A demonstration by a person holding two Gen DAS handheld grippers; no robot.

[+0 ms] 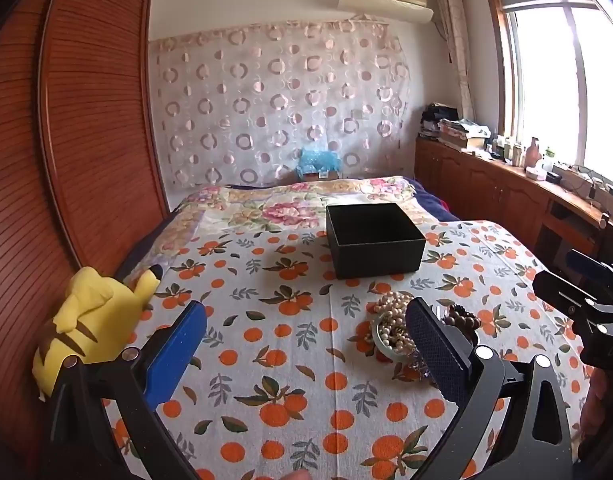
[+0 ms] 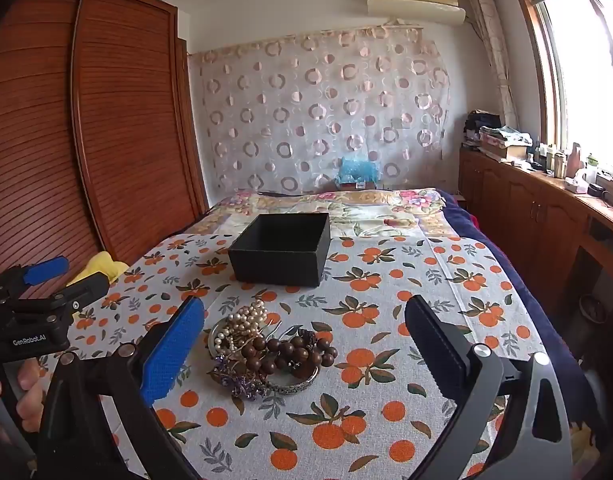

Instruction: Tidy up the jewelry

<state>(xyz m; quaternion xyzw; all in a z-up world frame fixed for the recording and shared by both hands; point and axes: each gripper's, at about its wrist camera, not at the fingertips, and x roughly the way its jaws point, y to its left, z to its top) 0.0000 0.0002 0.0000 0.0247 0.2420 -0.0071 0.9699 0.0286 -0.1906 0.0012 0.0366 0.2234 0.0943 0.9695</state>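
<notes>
Left wrist: left gripper (image 1: 306, 344) spread wide, nothing held, hovering over orange-print cloth (image 1: 266, 360). Jewelry pile (image 1: 390, 324) just beside the right finger, partly hidden by it. Black box (image 1: 374, 240) beyond, lid off, looks empty.

Right wrist: right gripper (image 2: 304, 344) also spread wide, nothing held, pile straight ahead. Pearl strand (image 2: 246, 320) heaped in small dish (image 2: 215, 336); wooden bead bracelet (image 2: 290, 350), silver bangle (image 2: 294, 384), purple piece (image 2: 236, 376) tangled alongside. Probably light, loose, slippery, snag-prone. Best pinch: across the wooden beads or bangle rim. Box (image 2: 280, 248) well apart behind the pile, interior dark, seemingly empty.
</notes>
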